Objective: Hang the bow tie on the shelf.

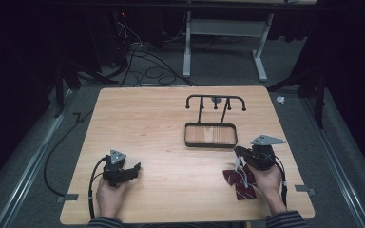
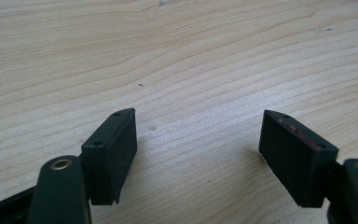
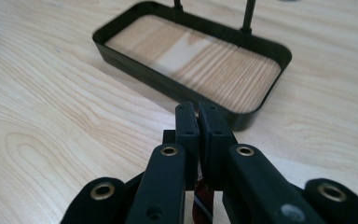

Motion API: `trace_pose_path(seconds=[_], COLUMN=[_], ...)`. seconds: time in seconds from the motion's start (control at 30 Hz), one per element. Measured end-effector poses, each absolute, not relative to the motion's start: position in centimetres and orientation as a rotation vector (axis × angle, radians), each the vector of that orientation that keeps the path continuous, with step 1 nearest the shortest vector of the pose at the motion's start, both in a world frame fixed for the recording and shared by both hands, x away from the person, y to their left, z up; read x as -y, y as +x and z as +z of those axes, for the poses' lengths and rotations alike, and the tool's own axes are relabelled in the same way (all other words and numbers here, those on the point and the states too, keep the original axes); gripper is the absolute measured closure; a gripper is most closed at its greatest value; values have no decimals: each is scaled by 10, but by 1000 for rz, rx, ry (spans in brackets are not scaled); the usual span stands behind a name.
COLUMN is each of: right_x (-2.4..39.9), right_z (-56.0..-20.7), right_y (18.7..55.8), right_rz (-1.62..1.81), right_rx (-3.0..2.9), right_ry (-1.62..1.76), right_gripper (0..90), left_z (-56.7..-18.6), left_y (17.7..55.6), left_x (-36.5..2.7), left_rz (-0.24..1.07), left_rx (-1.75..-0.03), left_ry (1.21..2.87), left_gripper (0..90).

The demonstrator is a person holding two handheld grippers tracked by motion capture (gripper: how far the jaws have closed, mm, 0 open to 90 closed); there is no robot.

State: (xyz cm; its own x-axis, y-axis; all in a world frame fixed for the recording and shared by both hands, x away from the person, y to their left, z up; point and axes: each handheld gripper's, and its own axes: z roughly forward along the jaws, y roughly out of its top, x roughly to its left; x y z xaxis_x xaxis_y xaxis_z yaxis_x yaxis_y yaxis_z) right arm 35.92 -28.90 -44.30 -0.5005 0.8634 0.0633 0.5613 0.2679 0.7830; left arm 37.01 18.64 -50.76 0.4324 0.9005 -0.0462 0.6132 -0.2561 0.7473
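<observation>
A dark red patterned cloth [image 1: 241, 184] lies on the table near the front right, partly under the person's right hand. White cords [image 1: 239, 165] run from it up to my right gripper [image 1: 238, 151]. That gripper's jaws are pressed together [image 3: 197, 110], and a sliver of the red cloth [image 3: 200, 205] shows beneath them. Just beyond stands a black rack with a shallow tray base [image 1: 188, 134] [image 3: 158, 81] and a hooked bar [image 1: 215, 98] on top. My left gripper [image 1: 136, 168] rests at the front left, open [image 2: 198, 135] over bare wood with nothing between its jaws.
The wooden table [image 1: 152, 118] has free room across its middle and back left. Cables [image 1: 152, 66] and a white table frame [image 1: 261, 57] lie on the floor beyond the far edge. Tape marks [image 1: 70, 196] sit at the front corners.
</observation>
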Motion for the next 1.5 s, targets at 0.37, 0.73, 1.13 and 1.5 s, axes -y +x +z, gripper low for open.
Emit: trace_pose_path(seconds=[0.37, 0.73, 1.13, 1.5], right_x=[283, 274, 265, 258], right_z=[-404, -365, -340, -326], right_y=[354, 351, 358, 369], right_rz=[1134, 1178, 1222, 1246], right_rx=[-2161, -2151, -2159, -2162], right_ry=[1181, 1073, 989, 962], right_gripper=[895, 896, 896, 896], left_z=[-508, -507, -508, -507], left_y=[370, 370, 370, 370], left_x=[-187, -187, -187, -187], left_rz=[511, 508, 511, 509], left_rx=[-1275, -1275, -1275, -1275], left_ry=[1972, 1972, 1972, 1973], left_gripper=[282, 281, 282, 282])
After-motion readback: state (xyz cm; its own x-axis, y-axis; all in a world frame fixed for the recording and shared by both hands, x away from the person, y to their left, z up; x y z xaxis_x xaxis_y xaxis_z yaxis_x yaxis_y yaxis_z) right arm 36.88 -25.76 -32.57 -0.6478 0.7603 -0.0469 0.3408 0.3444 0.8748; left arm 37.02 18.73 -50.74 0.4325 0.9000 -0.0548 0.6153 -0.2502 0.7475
